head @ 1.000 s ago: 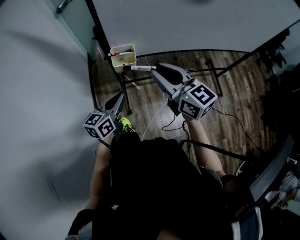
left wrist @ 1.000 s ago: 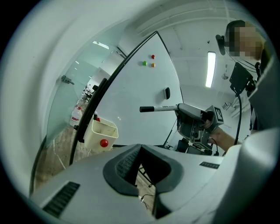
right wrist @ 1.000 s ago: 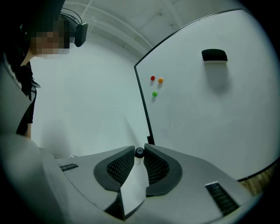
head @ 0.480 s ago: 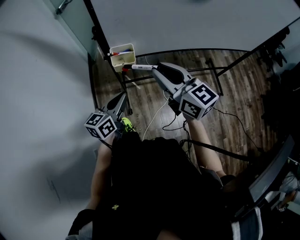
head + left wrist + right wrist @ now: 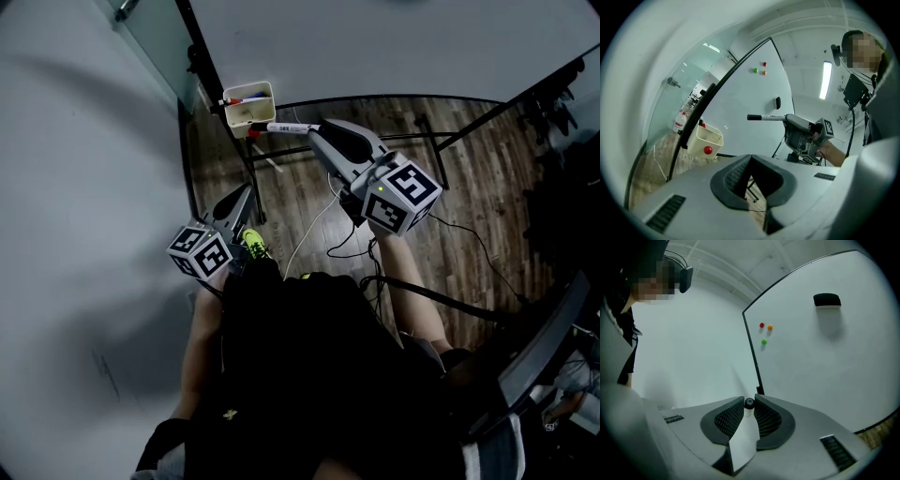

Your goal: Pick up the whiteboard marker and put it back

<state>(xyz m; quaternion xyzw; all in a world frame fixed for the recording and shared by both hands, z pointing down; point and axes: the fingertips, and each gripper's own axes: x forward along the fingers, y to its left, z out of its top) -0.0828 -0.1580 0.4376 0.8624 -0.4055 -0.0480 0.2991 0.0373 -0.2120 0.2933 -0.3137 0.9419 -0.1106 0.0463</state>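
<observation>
The whiteboard marker [image 5: 284,127] is white with a black cap and lies level, its capped end toward the cream holder cup [image 5: 249,103] on the board's frame. My right gripper [image 5: 314,130] is shut on the marker's rear end. In the right gripper view the marker [image 5: 743,432] runs between the pads with its cap [image 5: 749,402] at the tips. The left gripper view has the marker [image 5: 769,117], the right gripper [image 5: 793,123] and the cup [image 5: 708,139] side by side. My left gripper [image 5: 242,193] hangs low beside the frame, shut on nothing [image 5: 751,158].
The whiteboard [image 5: 825,362] carries a black eraser [image 5: 827,300] and three small magnets [image 5: 765,329]. Other markers stand in the cup, and a red round thing [image 5: 708,150] sits on its front. Black stand legs [image 5: 450,141] and cables [image 5: 319,225] cross the wooden floor.
Only the head view has shifted a little. Both grippers and the marker keep their places.
</observation>
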